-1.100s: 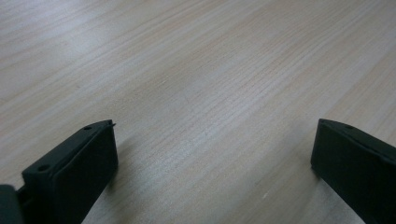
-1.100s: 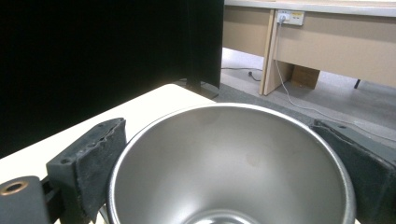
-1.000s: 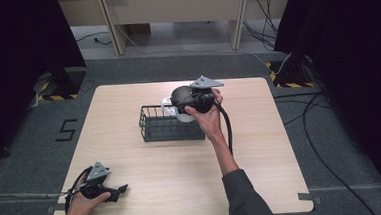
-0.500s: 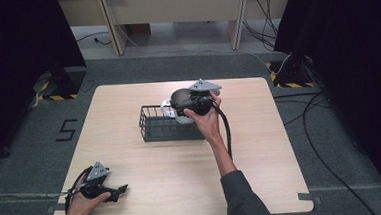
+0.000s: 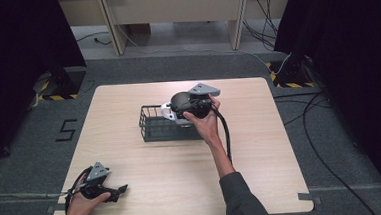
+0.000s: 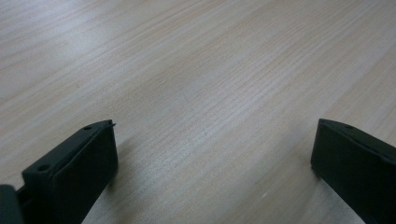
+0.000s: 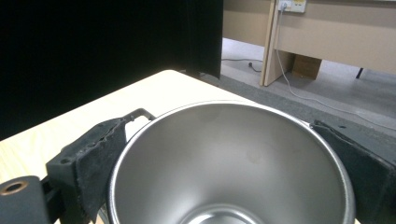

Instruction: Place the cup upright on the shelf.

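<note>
My right gripper (image 5: 175, 112) is shut on a shiny steel cup (image 5: 167, 111), held at the right end of a black wire basket (image 5: 155, 125) in the middle of the table. In the right gripper view the cup's open mouth (image 7: 224, 163) faces the camera, and both black pads (image 7: 100, 154) press on its rim from either side. Whether the cup touches the basket I cannot tell. My left gripper (image 5: 117, 191) lies on the table's front left corner in a hand. Its jaws stand wide open over bare wood (image 6: 215, 93), with nothing between them.
The light wooden table (image 5: 261, 148) has bare room to the right of the basket and in front of it. A cable (image 5: 226, 135) trails from the right gripper along the forearm. Dark curtains flank the table, and desks stand beyond its far edge.
The right gripper with the cup has sunk a little toward the basket. The left gripper has kept still.
</note>
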{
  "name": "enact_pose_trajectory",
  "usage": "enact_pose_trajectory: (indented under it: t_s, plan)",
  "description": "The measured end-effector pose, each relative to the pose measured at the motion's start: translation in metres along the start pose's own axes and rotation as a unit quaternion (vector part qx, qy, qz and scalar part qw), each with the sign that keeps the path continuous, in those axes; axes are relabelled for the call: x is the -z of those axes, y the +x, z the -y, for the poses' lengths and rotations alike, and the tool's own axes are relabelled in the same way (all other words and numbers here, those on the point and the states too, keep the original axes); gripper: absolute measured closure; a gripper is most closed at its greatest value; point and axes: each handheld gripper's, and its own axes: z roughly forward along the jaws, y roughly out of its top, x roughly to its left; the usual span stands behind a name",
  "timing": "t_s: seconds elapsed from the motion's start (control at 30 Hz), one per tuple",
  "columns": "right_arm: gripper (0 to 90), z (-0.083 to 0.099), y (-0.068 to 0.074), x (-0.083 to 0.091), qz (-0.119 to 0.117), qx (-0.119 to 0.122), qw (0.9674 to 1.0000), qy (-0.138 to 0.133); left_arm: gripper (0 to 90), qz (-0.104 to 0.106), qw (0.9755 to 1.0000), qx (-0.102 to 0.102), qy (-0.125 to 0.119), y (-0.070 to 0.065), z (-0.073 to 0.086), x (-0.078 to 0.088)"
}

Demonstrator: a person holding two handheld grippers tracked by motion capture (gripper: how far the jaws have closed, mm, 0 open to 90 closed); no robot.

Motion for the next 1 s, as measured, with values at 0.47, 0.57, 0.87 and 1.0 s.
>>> enact_pose_trajectory:
  t_s: [0.47,0.57,0.87,1.0]
  plan:
    - [6.2,0.015,-0.003,0.000,-0.001,-0.010,0.9999,0.008,0.0,0.000,1.0000,0.000,0.000,0.000,0.000,0.000]
    - [6.1,0.016,-0.003,-0.001,-0.002,-0.010,0.9999,0.010,0.0,0.000,1.0000,0.000,0.000,0.000,0.000,0.000]
    - [5.9,0.019,-0.003,-0.003,0.002,-0.010,0.9998,0.014,0.0,0.000,1.0000,-0.001,0.001,0.000,0.000,0.000]
    - [5.7,0.020,-0.003,-0.002,0.001,-0.011,0.9998,0.014,0.0,0.001,1.0000,-0.001,0.000,0.000,0.000,0.000]
